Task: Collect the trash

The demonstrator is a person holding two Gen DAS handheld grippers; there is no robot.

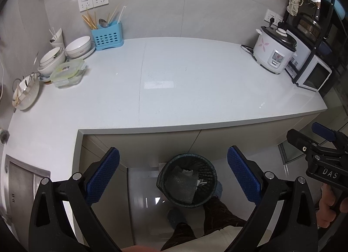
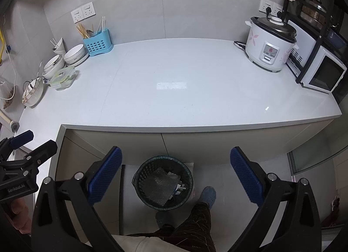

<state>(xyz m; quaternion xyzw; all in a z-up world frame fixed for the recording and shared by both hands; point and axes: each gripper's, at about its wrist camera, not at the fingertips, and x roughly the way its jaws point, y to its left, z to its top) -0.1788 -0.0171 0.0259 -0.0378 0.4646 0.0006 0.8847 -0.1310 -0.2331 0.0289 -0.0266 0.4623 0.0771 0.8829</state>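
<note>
A dark mesh trash basket (image 1: 187, 180) stands on the floor below the counter edge; it also shows in the right wrist view (image 2: 163, 183). Inside lie a grey bubble-wrap sheet (image 1: 180, 183) and some white paper scraps (image 2: 179, 184). My left gripper (image 1: 173, 176) is open and empty, held above the basket. My right gripper (image 2: 176, 176) is open and empty, also above the basket. Each gripper shows at the edge of the other's view: the right one (image 1: 304, 139) and the left one (image 2: 37, 141).
A white countertop (image 1: 184, 82) carries bowls (image 1: 76, 47), a lidded container (image 1: 67, 72), a blue utensil holder (image 1: 107, 37) and a rice cooker (image 1: 274, 50). A microwave (image 2: 324, 71) sits at the right; a sink (image 1: 24, 182) at the left. The person's legs (image 2: 193, 219) stand beside the basket.
</note>
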